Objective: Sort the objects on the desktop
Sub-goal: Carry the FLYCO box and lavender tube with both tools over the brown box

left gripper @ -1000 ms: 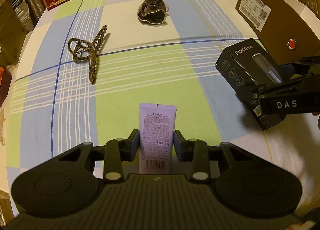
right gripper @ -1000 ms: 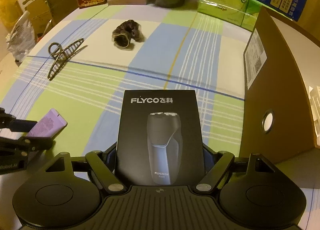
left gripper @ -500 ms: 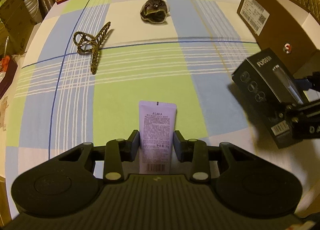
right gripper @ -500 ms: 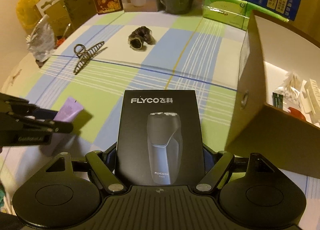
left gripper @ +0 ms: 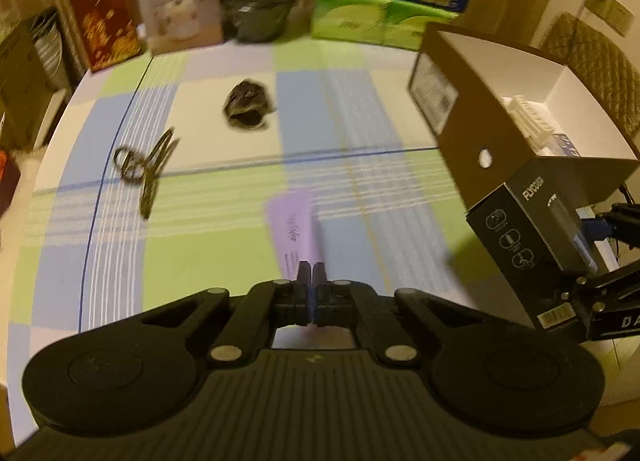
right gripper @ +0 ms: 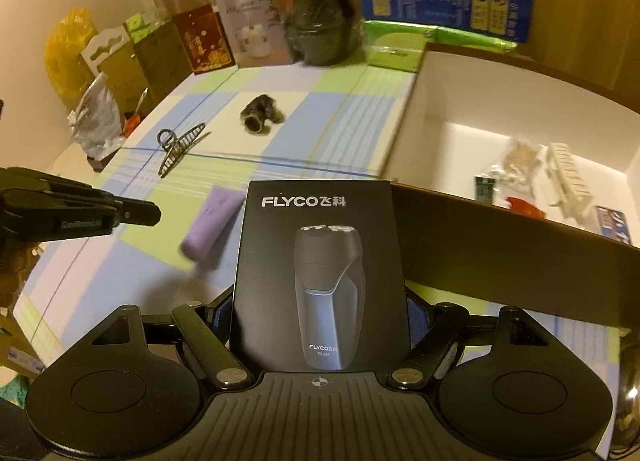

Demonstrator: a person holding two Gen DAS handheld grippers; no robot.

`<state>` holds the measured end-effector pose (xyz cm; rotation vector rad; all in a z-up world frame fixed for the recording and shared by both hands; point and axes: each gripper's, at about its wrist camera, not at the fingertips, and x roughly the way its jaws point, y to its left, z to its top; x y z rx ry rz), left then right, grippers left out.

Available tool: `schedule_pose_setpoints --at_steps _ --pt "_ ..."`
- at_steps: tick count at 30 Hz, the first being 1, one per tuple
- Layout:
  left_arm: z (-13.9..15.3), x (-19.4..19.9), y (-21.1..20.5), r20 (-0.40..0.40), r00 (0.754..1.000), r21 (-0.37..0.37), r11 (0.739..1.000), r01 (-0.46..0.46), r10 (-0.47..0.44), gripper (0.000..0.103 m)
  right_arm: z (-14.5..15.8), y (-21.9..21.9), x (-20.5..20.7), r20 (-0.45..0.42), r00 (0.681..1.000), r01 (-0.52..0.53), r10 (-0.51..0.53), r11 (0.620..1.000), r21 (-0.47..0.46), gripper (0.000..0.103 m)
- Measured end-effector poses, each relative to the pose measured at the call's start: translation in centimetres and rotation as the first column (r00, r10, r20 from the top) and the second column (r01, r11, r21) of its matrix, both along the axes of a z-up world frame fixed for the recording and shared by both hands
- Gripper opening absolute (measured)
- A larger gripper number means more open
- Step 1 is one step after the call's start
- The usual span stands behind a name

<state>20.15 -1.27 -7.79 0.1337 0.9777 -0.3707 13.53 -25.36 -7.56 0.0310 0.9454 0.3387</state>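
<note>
My left gripper (left gripper: pixel 310 273) is closing, its fingers meeting with nothing between them. The purple tube (left gripper: pixel 294 229) lies blurred on the checked tablecloth just ahead of it; in the right wrist view the tube (right gripper: pixel 212 221) is apart from the left gripper (right gripper: pixel 136 213). My right gripper (right gripper: pixel 320 301) is shut on the black FLYCO shaver box (right gripper: pixel 320 261), held upright in the air at the near wall of the open cardboard box (right gripper: pixel 480 229). A hair claw (left gripper: pixel 148 165) and a dark scrunchie (left gripper: pixel 246 105) lie farther back on the cloth.
The cardboard box (left gripper: pixel 460 101) holds several small items. Along the table's far edge stand a red box (left gripper: pixel 106 25), a white box (left gripper: pixel 180 9), a dark jar (left gripper: pixel 260 1) and green packs (left gripper: pixel 360 21). A quilted chair (left gripper: pixel 592 61) is at the right.
The left gripper rose and snapped shut; the purple tube slipped out of it and now lies free on the cloth. The right gripper carried the shaver box up to the cardboard box.
</note>
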Motion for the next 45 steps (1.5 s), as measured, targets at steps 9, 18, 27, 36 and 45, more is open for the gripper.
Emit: schedule_pose_setpoints --at_steps 9,18,27,36,45 --pt "-2.2 0.7 -1.4 -0.068 0.997 0.027 0.999 -0.037 0.039 0.017 -0.1 -2.7 -1.0 -0.018 0.999 0.029 -0.028 1.000 0.010 0.076" --pt "-4.5 5.1 -2.9 -0.118 0.988 0.012 0.995 -0.096 0.097 0.034 -0.1 -4.3 -1.6 -0.026 0.997 0.071 -0.071 0.997 0.008 0.076" --pt "-7.7 7.9 -4.1 -0.144 0.987 0.086 0.995 -0.056 0.068 0.029 -0.3 -6.1 -1.9 -0.048 0.989 0.139 -0.138 0.990 0.005 0.076" --pt "-7.3 5.1 -3.5 -0.155 0.988 0.088 0.996 0.031 -0.017 0.026 -0.5 -7.1 -1.9 -0.055 0.987 0.155 -0.154 0.988 0.017 0.076" --pt "-2.1 1.7 -2.5 -0.075 0.997 0.002 1.000 0.022 -0.022 0.026 0.4 -8.7 -2.4 -0.037 0.988 0.153 -0.152 0.988 0.026 0.076"
